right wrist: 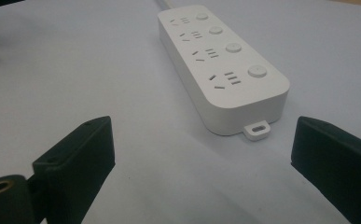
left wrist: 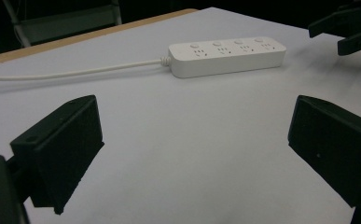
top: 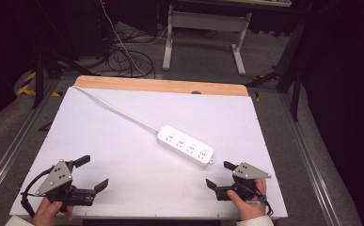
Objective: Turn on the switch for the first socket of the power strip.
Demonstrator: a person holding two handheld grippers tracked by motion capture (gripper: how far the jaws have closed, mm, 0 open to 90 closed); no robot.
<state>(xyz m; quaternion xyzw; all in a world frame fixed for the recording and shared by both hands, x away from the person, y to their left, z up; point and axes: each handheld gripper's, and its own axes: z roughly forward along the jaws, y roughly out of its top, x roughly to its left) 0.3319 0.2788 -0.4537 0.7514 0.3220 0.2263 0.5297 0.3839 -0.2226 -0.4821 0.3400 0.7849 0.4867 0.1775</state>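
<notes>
High view: a white rectangular plastic power strip (top: 185,146) with four socket groups lies flat near the middle of the white-covered counter (top: 123,188), its long axis running diagonally from far-left to near-right. A white cable (top: 118,111) leaves its far-left end and runs toward the counter's far-left corner. The left gripper (top: 91,173) is held at the near-left edge, jaws spread wide and empty. The right gripper (top: 218,175) is held at the near-right edge, jaws likewise spread wide and empty. Neither gripper touches the strip. The strip's near-right end, which carries a small mounting tab (right wrist: 257,129), points toward the right gripper and lies just ahead of its jaws in the right gripper view, slightly right of centre. The left gripper is well apart from the strip and faces its long side. The right hand is judged the nearer for any approach, meeting the strip end-on along its long axis.
</notes>
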